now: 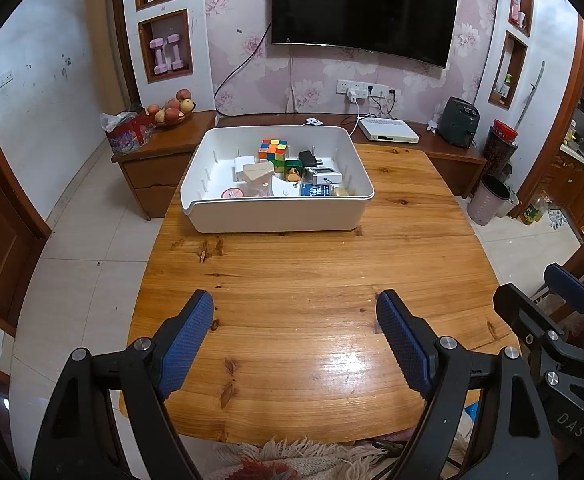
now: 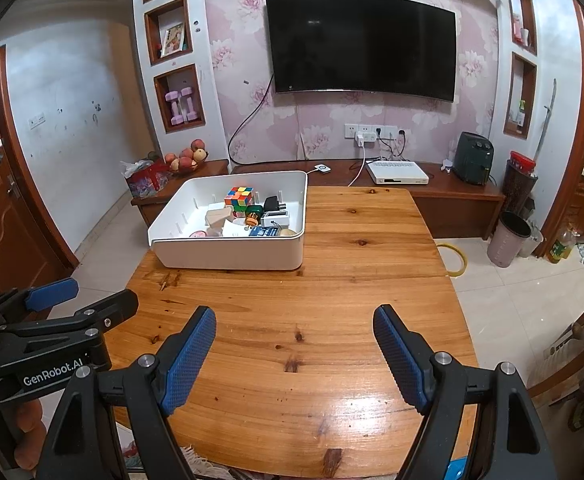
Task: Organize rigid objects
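— Where do the two grippers stand?

— Both hang over the near edge of the wooden tabletop (image 1: 292, 280), side by side. The left gripper (image 1: 295, 312) has its blue pads spread wide with nothing between them. The right gripper (image 2: 295, 326) is the same: jaws apart, holding nothing.

— And the rigid objects?

— All gathered in the white bin (image 1: 279, 216) at the far edge of the tabletop, toward its far left corner. Inside sit a colour cube (image 1: 272, 151), a black plug adapter (image 1: 307, 158), a beige block (image 1: 257, 173), a small green round tin (image 1: 293, 171), a white device (image 1: 323, 175) and a blue packet (image 1: 316, 189).

— Anything else in there?

— A pink round thing at the bin's near left, perhaps a lid; the view is too small to be sure.

— Beyond the tabletop?

— A dark TV (image 2: 360, 44) on the wall.
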Demonstrator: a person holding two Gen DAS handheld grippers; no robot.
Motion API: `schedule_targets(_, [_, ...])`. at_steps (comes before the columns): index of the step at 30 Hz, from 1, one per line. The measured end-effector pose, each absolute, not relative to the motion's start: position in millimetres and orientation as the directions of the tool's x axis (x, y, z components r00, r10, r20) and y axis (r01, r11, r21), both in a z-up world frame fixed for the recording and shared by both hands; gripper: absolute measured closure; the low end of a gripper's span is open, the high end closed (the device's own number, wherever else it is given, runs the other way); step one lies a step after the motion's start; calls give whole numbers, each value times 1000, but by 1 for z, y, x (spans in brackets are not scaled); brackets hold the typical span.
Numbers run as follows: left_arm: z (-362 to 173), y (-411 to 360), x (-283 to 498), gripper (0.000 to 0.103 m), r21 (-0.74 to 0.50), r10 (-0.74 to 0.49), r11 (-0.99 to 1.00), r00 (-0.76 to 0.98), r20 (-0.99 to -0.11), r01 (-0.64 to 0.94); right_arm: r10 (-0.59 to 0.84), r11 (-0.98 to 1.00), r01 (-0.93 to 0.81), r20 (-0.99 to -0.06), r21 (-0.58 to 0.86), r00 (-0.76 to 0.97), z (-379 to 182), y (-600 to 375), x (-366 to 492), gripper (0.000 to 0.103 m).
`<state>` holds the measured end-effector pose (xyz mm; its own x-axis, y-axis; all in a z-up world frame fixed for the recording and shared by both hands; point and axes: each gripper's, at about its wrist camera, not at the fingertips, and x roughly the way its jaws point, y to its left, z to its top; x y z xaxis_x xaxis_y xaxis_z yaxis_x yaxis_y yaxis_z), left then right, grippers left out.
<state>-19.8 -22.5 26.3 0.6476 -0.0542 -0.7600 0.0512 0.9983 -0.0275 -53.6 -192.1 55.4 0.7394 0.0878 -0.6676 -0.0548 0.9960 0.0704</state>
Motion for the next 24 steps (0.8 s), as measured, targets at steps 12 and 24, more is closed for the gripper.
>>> schedule_targets(12, [26,-20,-18,17,-28,-55,998,644,-763,51,88,996,-56,-670,70,737,55,-190,-54,21])
schedule_targets(24, [23,-18,-19,17,-29,-54,998,640,-766,50,93,995,-55,-684,77,723,46,-189,-50,21])
